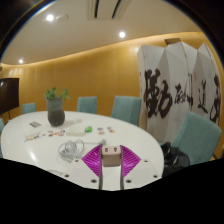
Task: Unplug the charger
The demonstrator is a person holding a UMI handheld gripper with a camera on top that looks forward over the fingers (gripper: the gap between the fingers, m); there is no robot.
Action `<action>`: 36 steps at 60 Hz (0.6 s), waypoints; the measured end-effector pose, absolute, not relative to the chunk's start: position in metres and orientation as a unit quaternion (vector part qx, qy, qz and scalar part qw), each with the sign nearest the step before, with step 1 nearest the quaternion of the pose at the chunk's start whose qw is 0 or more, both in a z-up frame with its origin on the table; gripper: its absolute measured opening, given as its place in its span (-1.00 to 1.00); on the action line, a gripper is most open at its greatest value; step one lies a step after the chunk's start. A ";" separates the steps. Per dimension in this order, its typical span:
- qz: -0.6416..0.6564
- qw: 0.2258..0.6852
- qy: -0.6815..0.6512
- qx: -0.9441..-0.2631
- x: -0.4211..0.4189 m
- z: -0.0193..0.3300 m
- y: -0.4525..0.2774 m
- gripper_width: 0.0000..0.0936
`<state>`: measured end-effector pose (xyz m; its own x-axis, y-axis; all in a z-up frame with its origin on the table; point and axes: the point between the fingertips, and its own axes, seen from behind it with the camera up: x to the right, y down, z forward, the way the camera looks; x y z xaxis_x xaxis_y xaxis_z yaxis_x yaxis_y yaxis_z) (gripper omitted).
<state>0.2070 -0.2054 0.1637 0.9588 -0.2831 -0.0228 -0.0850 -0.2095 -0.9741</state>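
Observation:
A small white charger block [111, 154] with two dark slots on its face sits between my gripper's [111, 162] magenta pads, just over the near edge of the round white table [40, 148]. Both pads [95, 158] press against its sides, so the gripper is shut on it. A coiled white cable [70, 150] lies on the table just left of the fingers. I see no socket or power strip around the charger.
A potted plant [55, 108] stands at the table's middle, with small flat items [37, 126] around it. Teal chairs [125, 108] ring the table. A folding screen with black calligraphy [180, 85] stands to the right, and a dark monitor [8, 95] to the left.

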 end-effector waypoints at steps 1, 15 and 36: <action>-0.074 0.602 0.122 -0.785 0.217 0.152 -0.205 -0.48; -0.046 0.496 0.152 -0.854 0.242 0.025 -0.193 -0.34; -0.103 0.518 0.141 -0.837 0.245 0.050 -0.212 0.84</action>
<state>0.2453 -0.2120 0.0504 0.9388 -0.3435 0.0261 -0.1299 -0.4229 -0.8968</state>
